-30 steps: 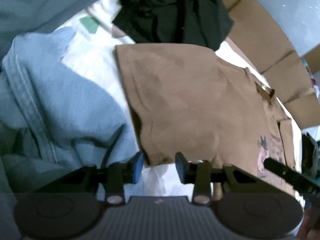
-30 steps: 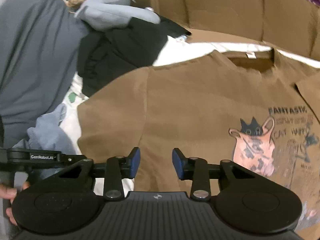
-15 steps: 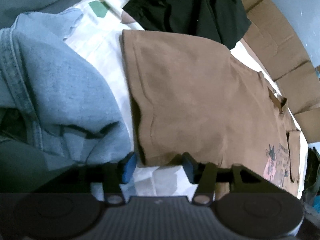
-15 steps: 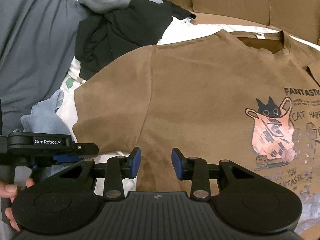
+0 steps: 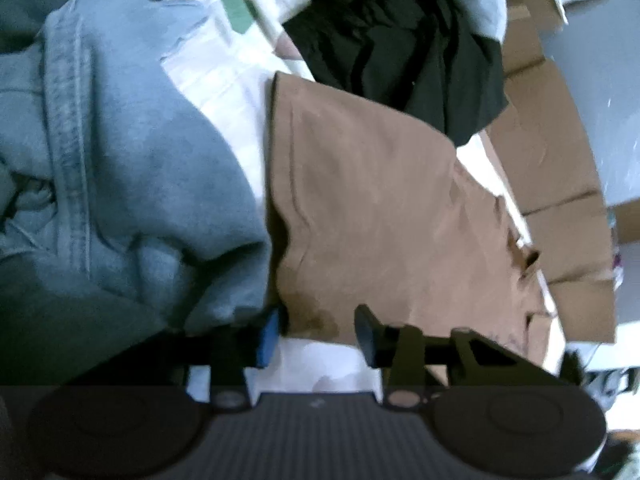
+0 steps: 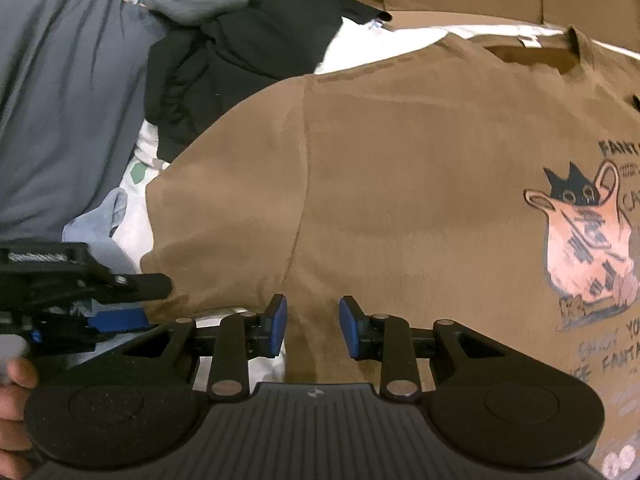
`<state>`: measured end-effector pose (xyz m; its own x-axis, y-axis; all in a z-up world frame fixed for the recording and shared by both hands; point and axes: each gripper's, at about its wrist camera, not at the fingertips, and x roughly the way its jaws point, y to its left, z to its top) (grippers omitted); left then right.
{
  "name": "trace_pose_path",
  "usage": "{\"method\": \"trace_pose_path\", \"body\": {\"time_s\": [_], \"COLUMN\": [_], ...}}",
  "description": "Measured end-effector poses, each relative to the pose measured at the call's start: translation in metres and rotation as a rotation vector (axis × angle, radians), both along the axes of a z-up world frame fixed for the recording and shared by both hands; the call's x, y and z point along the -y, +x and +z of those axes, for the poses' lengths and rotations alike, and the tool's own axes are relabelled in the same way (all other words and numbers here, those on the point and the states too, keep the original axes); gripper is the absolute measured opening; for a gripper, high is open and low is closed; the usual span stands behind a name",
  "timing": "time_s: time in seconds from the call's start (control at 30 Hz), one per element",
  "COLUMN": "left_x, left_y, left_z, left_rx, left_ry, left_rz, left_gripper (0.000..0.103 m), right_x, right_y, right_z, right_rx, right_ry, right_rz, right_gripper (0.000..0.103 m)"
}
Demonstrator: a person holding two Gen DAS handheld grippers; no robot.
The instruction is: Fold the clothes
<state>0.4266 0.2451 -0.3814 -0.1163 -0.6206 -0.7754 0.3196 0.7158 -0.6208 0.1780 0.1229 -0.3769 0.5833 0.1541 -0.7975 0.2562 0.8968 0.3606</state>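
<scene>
At the shirt's (image 6: 420, 184) sleeve hem, the left gripper (image 5: 316, 334) has been closing, jaws still apart astride the corner. Right gripper (image 6: 312, 326) narrows, ungripping, over the near hem; print reads "FANTA…" beside a cat-in-jug drawing.

My work surface: white patterned sheet (image 5: 224, 92). On it, brown T-shirt (image 6: 420, 168) spread flat; black garment (image 5: 400, 52) heaped at its far edge, blue denim (image 5: 132, 168) bunched just beside sleeve.

Cardboard boxes (image 5: 548, 168) behind; white patterned sheet (image 5: 224, 80) underneath.
</scene>
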Motion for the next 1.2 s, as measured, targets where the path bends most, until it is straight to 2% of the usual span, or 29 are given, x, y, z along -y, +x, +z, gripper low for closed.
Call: {"method": "trace_pose_path", "body": {"time_s": [0.1,0.17,0.27,0.37,0.5,0.6,0.8,0.87,0.93,1.1,1.2], "left_x": [-0.001,0.002,0.009,0.011,0.012,0.012,0.008,0.006,0.004,0.001,0.002], "left_y": [0.004,0.002,-0.003,-0.008,-0.010,-0.008,-0.002,0.001,0.003,0.009,0.008], "left_z": [-0.002,-0.002,-0.004,-0.006,-0.009,-0.012,-0.016,-0.017,-0.018,-0.013,-0.010], "left_rx": [-0.031,-0.020,0.023,0.041,0.042,0.016,-0.051,-0.071,-0.089,-0.118,-0.108], "left_ry": [-0.026,-0.021,0.040,0.062,0.056,0.052,0.058,0.055,0.049,0.032,0.016], "left_rz": [0.017,0.007,-0.034,-0.046,-0.020,0.014,0.084,0.102,0.107,0.108,0.086], "left_gripper": [0.042,0.042,0.044,0.045,0.050,0.051,0.040,0.035,0.027,0.024,0.015], "right_x": [0.005,0.007,0.007,0.005,0.002,-0.001,0.008,0.007,0.004,0.004,0.005], "right_y": [-0.001,0.000,0.001,0.002,0.002,0.002,0.002,0.005,0.007,0.006,0.006], "right_z": [-0.008,-0.011,-0.010,-0.008,-0.006,-0.007,-0.008,-0.008,-0.007,-0.011,-0.012], "right_rx": [-0.009,-0.010,0.001,0.021,0.047,0.042,0.040,0.043,0.048,0.028,0.024], "right_ry": [0.029,0.048,0.040,0.040,0.061,0.049,0.112,0.117,0.114,0.104,0.114], "right_rz": [-0.042,-0.063,-0.057,-0.042,-0.020,-0.008,-0.096,-0.090,-0.075,-0.071,-0.081], "right_gripper": [0.035,0.035,0.035,0.034,0.031,0.023,0.014,0.010,0.010,0.010,0.010]}}
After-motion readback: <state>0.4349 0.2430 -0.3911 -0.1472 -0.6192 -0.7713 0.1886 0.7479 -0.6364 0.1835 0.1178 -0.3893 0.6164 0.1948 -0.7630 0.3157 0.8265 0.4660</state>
